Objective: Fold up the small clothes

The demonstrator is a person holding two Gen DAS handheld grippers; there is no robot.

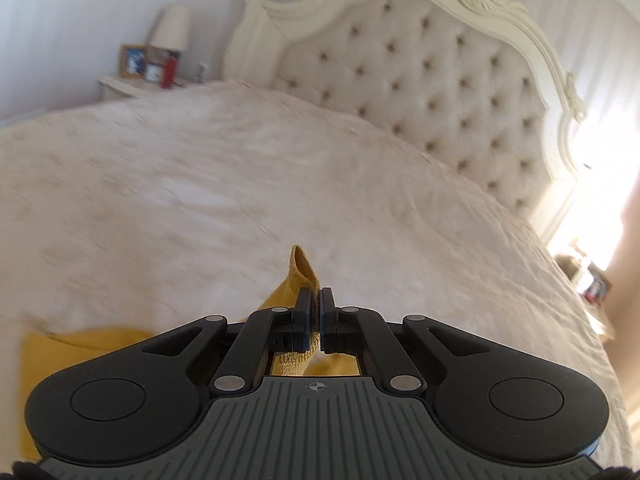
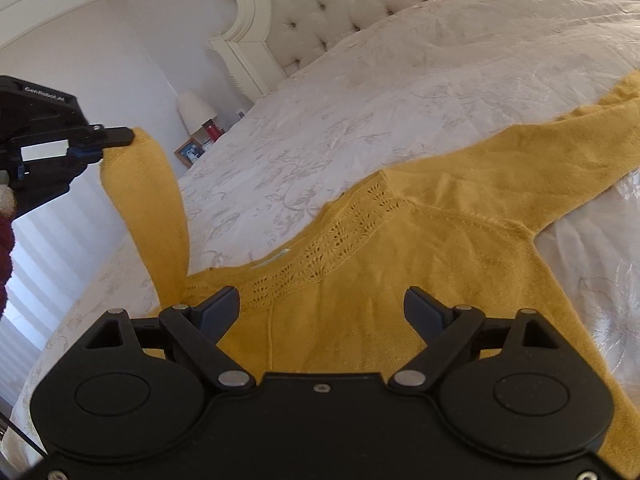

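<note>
We see the yellow sweater (image 2: 420, 248) spread on the bed (image 2: 360, 92), below the tufted headboard (image 1: 420, 80). Our left hand-held gripper (image 1: 316, 312) is clamped on one sleeve's cuff (image 1: 304, 268), lifted off the bed. Our right hand-held gripper (image 2: 322, 312) hangs wide open and empty over the body; a lamp (image 1: 170, 28) and picture frame (image 1: 133, 60) stand on the nightstand beyond.

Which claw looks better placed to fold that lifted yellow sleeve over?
The left claw: it already pinches the sleeve end, raised off the bed. The right claw hangs open over the sweater, holding nothing.
</note>
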